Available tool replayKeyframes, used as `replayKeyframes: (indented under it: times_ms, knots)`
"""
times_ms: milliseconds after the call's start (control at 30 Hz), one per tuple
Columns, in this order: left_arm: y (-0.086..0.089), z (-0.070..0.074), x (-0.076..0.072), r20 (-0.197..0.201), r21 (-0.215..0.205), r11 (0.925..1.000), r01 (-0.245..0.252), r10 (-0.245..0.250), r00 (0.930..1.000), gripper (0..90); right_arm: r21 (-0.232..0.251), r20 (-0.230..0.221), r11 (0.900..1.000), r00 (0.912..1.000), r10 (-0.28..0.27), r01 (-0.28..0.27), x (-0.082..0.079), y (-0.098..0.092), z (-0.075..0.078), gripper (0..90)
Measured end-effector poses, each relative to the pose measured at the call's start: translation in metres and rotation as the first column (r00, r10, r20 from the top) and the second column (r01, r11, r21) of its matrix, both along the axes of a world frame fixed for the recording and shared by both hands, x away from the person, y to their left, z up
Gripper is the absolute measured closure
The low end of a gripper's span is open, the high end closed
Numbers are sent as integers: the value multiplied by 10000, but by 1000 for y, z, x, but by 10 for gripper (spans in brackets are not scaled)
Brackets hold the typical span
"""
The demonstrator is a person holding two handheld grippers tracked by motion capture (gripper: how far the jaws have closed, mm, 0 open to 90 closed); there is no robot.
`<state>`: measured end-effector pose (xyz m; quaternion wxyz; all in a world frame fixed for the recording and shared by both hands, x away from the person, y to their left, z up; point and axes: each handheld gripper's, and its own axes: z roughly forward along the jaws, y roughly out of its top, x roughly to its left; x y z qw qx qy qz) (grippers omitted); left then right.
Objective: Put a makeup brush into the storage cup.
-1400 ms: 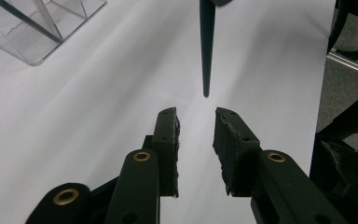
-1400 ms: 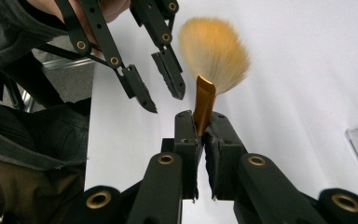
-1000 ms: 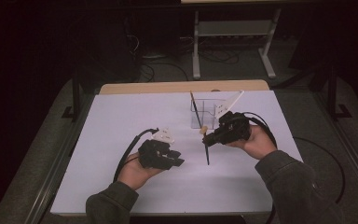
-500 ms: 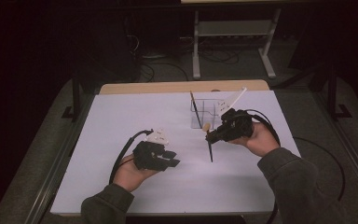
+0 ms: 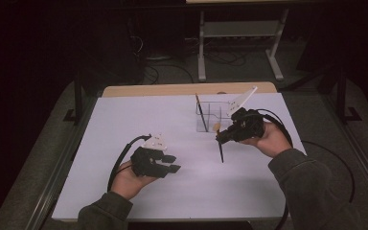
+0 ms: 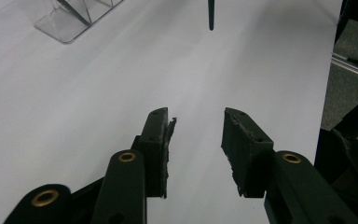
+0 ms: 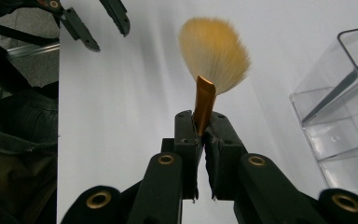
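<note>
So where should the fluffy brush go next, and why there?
Probably a short carry over to the clear organizer, then a tilt so the dark handle points down into an open slot. The right gripper is shut on the brush at its gold collar, lifted off the white table. One thin brush already stands inside. The left gripper is open with nothing between its jaws.

A dim lab: white-topped table (image 5: 124, 143), metal stand (image 5: 239, 43), floor cables (image 5: 172, 67).

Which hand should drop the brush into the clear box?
Right, probably. The right tongs already pinch the brush, and the clear box is beside them. The left tongs are open and farther off.
</note>
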<state>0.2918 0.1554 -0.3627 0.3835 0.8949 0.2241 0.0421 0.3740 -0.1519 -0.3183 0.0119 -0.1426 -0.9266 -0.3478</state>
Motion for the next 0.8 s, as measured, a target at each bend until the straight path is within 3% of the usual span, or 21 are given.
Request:
replayKeyframes:
  times_ms: [800]
  knots:
    - [27, -11, -10, 31, -372, 9985, -413, 414, 9991, 505, -383, 92, 9983, 9990, -441, 444, 15, -7, 1, 829]
